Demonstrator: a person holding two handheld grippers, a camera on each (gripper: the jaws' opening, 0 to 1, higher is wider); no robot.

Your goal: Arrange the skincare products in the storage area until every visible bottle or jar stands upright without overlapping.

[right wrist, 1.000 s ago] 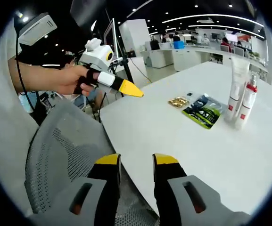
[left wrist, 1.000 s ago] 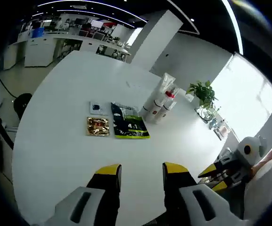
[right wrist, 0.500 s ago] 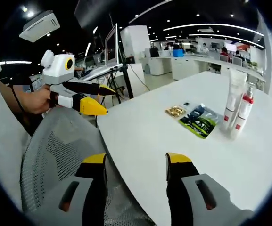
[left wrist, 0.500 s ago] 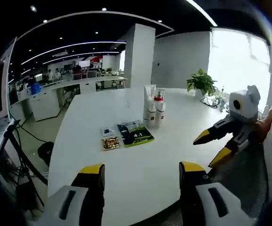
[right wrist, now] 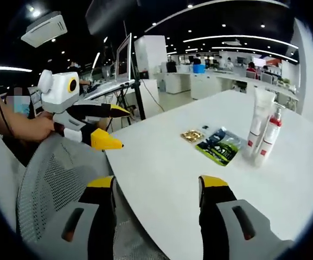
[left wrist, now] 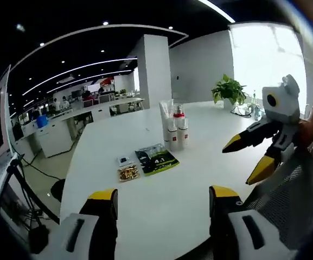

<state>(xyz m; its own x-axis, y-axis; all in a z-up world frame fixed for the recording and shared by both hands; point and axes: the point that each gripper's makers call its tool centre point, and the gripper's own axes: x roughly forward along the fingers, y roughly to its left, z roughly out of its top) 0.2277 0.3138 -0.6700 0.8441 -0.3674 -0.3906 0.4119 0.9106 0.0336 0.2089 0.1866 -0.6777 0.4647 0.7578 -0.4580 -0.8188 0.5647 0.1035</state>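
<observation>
White round table [left wrist: 161, 189] fills the lower middle of the left gripper view, where the left gripper [left wrist: 161, 197] and right gripper [right wrist: 155, 187] both hold jaws apart, empty, sachets [left wrist: 155, 160] at centre, upright skincare bottles [left wrist: 174, 130] clustered just beyond them.

Place: open-plan office.
Ceiling: dark, crossed by long light strips [left wrist: 91, 67] and spotlights.
Furniture: big white round table [right wrist: 308, 162], mesh chair [right wrist: 53, 179], rows of white desks [right wrist: 221, 81] with monitors.
Extras: potted plant [left wrist: 229, 89] near a bright window [left wrist: 264, 59].
</observation>
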